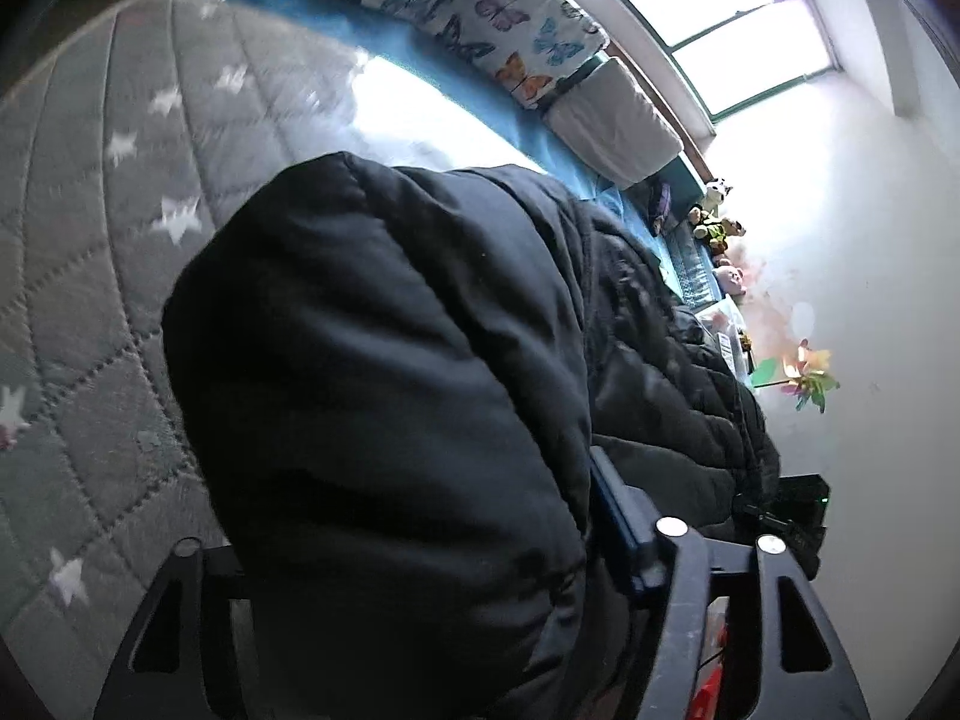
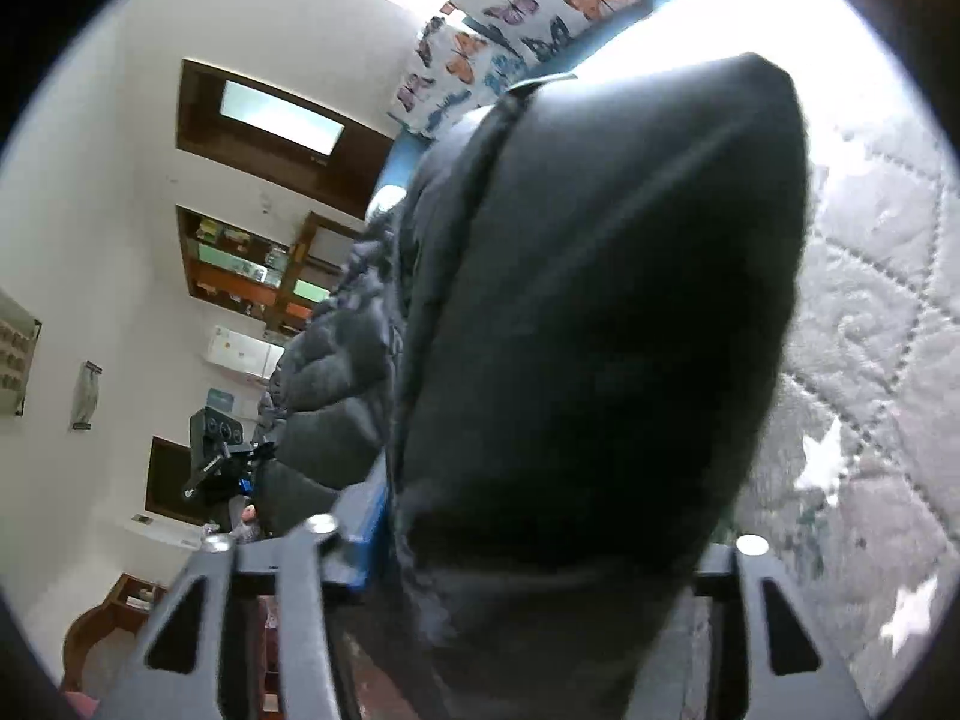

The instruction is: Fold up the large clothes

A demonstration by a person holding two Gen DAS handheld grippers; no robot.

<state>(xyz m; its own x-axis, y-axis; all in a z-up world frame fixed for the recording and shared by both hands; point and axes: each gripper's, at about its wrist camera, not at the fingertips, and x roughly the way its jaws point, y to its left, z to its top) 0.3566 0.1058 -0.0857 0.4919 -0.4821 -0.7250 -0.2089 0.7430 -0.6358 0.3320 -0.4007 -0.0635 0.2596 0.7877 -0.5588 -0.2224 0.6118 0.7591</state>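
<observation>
Grey quilted bedspread with white stars [image 1: 114,276] covers the bed and fills the left of the left wrist view and the right of the right wrist view [image 2: 888,312]. No legible brand or writing anywhere; the small labels on the far shelves are too blurred to read.

White wall [image 1: 876,324] rises behind the bed, with a bright overexposed window [image 1: 720,18] above it. Blue bed sheet [image 1: 336,30] shows beyond the bedspread. White pillows printed with coloured butterflies [image 1: 510,30] line the head of the bed, also seen from the right wrist [image 2: 510,18]. Plain white cushion [image 1: 612,126] sits beside them. Dark wooden shelving with boxes [image 2: 252,264] stands on the far wall in the right wrist view. Small plush toys [image 1: 717,222] cluster by the wall, with a pastel paper pinwheel [image 1: 804,378] lower down.

Black padded puffer jacket [image 1: 384,408] lies bunched on the bed and blocks most of both views [image 2: 588,324].

Left gripper [image 1: 408,546]: a thick fold of the jacket fills the gap between its fingers; the blue pad [image 1: 624,528] presses the fabric, so it is clamped on the jacket.

Right gripper [image 2: 540,540]: the same, another fold filling the gap, blue pad [image 2: 360,516] against the cloth, clamped on the jacket.
</observation>
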